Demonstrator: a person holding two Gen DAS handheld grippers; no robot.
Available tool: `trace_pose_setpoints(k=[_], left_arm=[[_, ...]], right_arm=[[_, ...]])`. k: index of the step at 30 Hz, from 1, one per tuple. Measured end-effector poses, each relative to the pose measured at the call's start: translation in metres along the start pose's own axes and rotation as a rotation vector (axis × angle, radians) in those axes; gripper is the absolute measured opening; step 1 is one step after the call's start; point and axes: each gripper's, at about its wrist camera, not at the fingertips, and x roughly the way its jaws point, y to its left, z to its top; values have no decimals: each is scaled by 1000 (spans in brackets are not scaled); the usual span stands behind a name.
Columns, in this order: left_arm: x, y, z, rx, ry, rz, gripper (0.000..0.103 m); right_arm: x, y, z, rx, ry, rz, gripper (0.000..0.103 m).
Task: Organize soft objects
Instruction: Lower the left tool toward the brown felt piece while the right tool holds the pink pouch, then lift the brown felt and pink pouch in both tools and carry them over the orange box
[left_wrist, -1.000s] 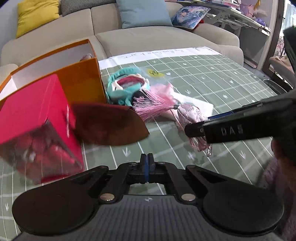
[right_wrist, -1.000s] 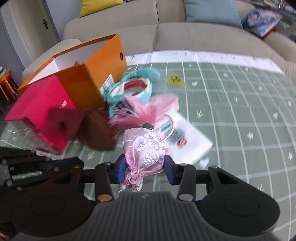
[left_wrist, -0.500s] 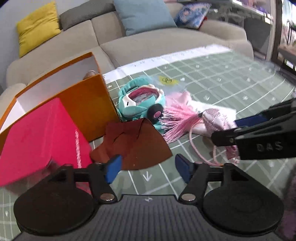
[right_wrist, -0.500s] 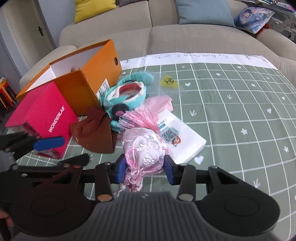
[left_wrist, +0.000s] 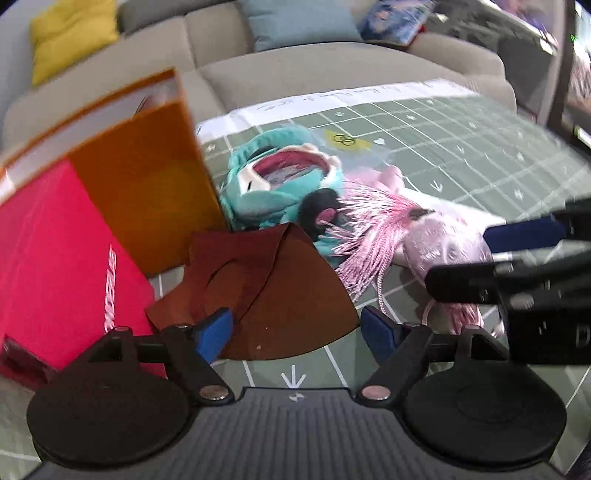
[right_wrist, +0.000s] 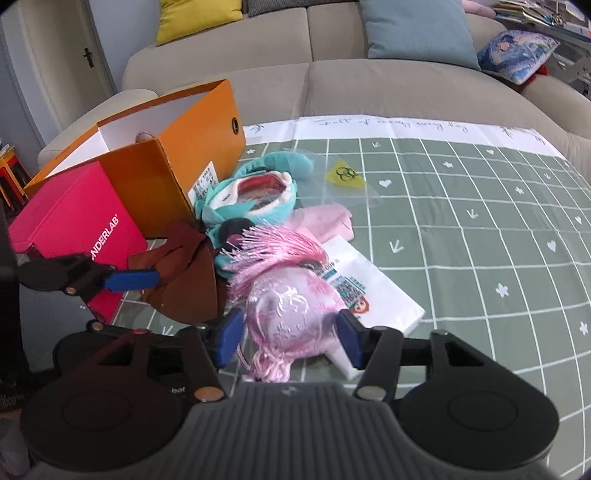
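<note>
A pink satin pouch (right_wrist: 291, 310) with a pink tassel (right_wrist: 269, 251) lies on the green grid mat between the open fingers of my right gripper (right_wrist: 290, 341); the pads look slightly apart from it. It also shows in the left wrist view (left_wrist: 443, 240). A brown cloth (left_wrist: 269, 291) lies just ahead of my open left gripper (left_wrist: 297, 334), whose blue fingertip (right_wrist: 129, 279) touches the cloth (right_wrist: 188, 288). A teal plush (right_wrist: 255, 195) and a pink cloth (right_wrist: 325, 221) lie behind. An open orange box (right_wrist: 173, 162) stands at the left.
A pink WONDERLAB box (right_wrist: 77, 229) leans against the orange box. A white packet (right_wrist: 373, 291) lies under the pouch, and a clear bag with a yellow label (right_wrist: 345, 173) lies farther back. A beige sofa (right_wrist: 369, 88) with cushions borders the mat's far side.
My left gripper opened and moved forward to the brown cloth. My right gripper opened around the pink pouch, which now rests on the mat.
</note>
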Motion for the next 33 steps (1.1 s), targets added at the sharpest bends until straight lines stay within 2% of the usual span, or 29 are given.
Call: trace_pose_setpoints(k=[1, 3, 5, 7, 9, 10, 12, 18, 22, 26, 33], left_arm=[[0, 2, -1, -8, -4, -7, 89], [-1, 1, -1, 4, -18, -20, 68], [-3, -1, -1, 20, -24, -34, 55], [-4, 0, 0, 11, -23, -42, 49], [-3, 5, 1, -14, -17, -30, 30], [-3, 7, 2, -18, -11, -19, 26], [-5, 10, 4, -30, -1, 1, 7], [-35, 7, -1, -47, -45, 0, 7], [-60, 3, -9, -71, -34, -6, 6], [-81, 0, -16, -103, -30, -34, 6], [-124, 3, -26, -117, -60, -25, 6]], right_arm=[[1, 1, 0, -7, -4, 2, 60], [3, 1, 0, -8, -8, -1, 60], [7, 0, 0, 1, 3, -6, 58], [10, -2, 0, 15, 14, -6, 55], [10, -4, -1, 23, 15, -7, 53], [10, -3, -1, 16, 15, -9, 52], [10, -1, -3, -2, 15, -14, 51], [3, 4, -4, -28, -5, -21, 48], [-7, 10, -8, -50, 13, -4, 48], [-22, 15, -12, -29, 33, 52, 48], [-50, 36, -18, -65, 49, 69, 48]])
